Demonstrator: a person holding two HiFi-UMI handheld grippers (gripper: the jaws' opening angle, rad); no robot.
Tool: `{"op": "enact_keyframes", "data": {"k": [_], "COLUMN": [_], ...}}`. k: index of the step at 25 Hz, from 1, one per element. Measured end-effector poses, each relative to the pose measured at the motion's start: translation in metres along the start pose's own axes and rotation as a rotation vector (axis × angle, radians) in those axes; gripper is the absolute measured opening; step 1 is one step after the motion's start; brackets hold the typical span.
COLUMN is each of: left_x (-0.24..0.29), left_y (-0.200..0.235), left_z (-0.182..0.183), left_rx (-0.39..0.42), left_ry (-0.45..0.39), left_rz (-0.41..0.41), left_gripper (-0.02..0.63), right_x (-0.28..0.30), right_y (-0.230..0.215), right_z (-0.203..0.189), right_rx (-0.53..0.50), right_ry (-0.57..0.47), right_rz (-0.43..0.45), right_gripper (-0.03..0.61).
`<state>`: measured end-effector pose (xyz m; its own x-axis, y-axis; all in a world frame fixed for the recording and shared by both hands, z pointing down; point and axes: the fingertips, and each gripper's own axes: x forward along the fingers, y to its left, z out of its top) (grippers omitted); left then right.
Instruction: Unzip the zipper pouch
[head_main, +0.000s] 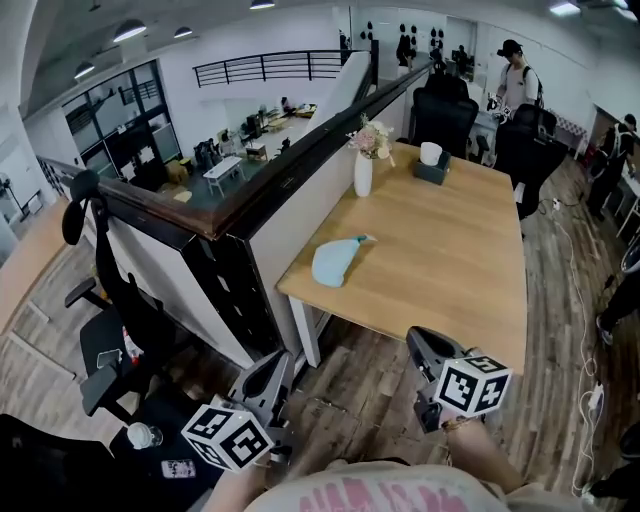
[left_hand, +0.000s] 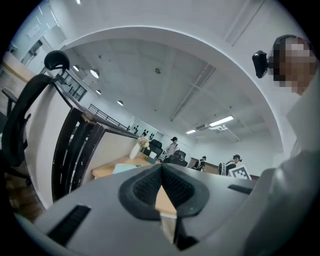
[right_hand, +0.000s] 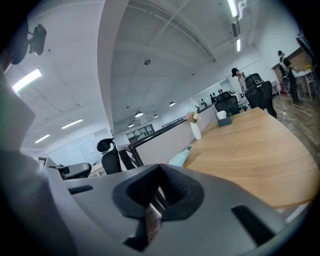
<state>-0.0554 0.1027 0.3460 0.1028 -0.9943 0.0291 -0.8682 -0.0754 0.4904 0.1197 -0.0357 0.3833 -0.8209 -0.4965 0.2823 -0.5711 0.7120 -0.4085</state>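
— Looking for the light blue teardrop-shaped zipper pouch (head_main: 335, 262)?
— Lying flat near the left edge of the light wooden rectangular table (head_main: 450, 260), nearer than the white vase of flowers (head_main: 363, 173).
— And holding anything?
— Nothing. Pressing jaws together on the grey left gripper (left_hand: 161, 186) and grey right gripper (right_hand: 159, 192), hovering well apart from the pouch.

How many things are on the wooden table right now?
3: the light-blue zipper pouch near the front left edge of the table, the white vase of flowers farther back along that edge, and the tissue box at the far end. None seems hidden.
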Motion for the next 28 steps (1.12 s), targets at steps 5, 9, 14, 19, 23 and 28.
{"op": "enact_keyframes", "data": {"k": [5,9,14,19,23,28], "left_x": [0.031,0.048,0.097,0.154,0.2,0.258], "left_y": [0.032,0.066,0.103,0.134,0.152,0.154], "left_z": [-0.014,-0.021,-0.013,-0.001,0.004,0.0], "left_rx": [-0.039,-0.077,-0.085,-0.041,-0.043,-0.026], "left_ry": [0.064,0.106,0.119,0.148,0.169,0.216], "left_rz": [-0.009,0.018,0.048,0.059,0.045,-0.022], "left_gripper": [0.003,0.003,0.003,0.003,0.003,0.003], "right_x": [0.044,0.084,0.148,0.222,0.279,0.337], "right_y": [-0.016,-0.032,-0.071,-0.111,-0.132,-0.155], "right_z": [-0.019,-0.036,-0.032,-0.021,-0.01,0.008], "right_rx": [-0.002,0.046,0.086,0.145,0.19,0.348], "right_ry": [0.094,0.153,0.208,0.236,0.233,0.164], "right_rz": [-0.036,-0.056,-0.059,-0.052,-0.034,-0.024], "right_gripper": [-0.002,-0.002,-0.002,0.002,0.119,0.2]}}
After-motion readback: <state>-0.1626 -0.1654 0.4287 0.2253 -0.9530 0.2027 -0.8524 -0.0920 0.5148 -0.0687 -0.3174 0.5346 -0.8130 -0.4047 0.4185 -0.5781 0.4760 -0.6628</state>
